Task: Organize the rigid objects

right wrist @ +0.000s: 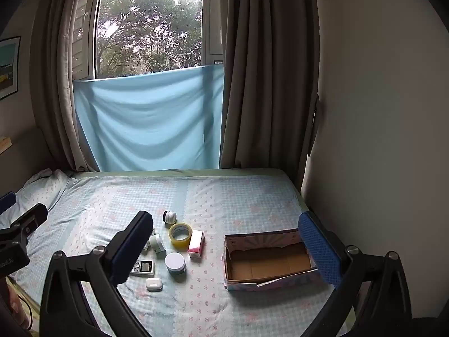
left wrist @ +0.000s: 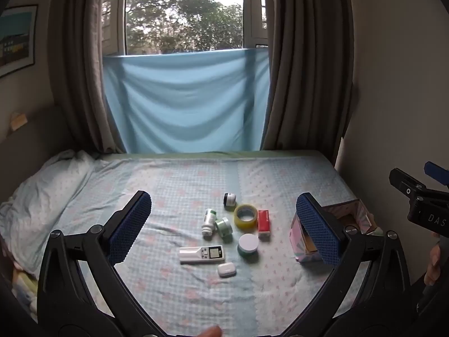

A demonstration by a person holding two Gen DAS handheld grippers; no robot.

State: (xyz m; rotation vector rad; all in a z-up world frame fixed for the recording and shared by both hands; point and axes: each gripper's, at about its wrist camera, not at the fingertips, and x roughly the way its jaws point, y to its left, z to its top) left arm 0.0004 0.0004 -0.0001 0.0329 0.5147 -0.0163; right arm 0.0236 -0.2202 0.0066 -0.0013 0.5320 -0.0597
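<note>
Left wrist view: the left tool [left wrist: 224, 216] hangs over the bed [left wrist: 174, 174] with its blue-padded fingers [left wrist: 130, 224] spread wide and nothing between them. On the checked bedsheet, from left to right, lie a white remote control [left wrist: 202, 254], a white pill bottle [left wrist: 209, 221] on its side touching a pale green jar [left wrist: 223, 227], a small white earbud case [left wrist: 226, 269], a black-and-white jar [left wrist: 229, 199], a yellow roll of tape [left wrist: 245, 216], a round white-lidded teal jar [left wrist: 248, 245] and a red and white carton [left wrist: 263, 223]. The open pink-patterned cardboard box [left wrist: 356, 210] is mostly hidden behind the right-hand finger. At the right edge the right tool [left wrist: 421, 196] is cut off, its fingertips out of frame.

Right wrist view: the right tool [right wrist: 227, 250] is likewise spread, holding nothing. Its left finger [right wrist: 132, 248] covers the pill bottle and half the remote control [right wrist: 143, 268]. The box [right wrist: 266, 258], well apart from the cluster, shows a bare brown inside; its right end is hidden by the other finger.
</note>
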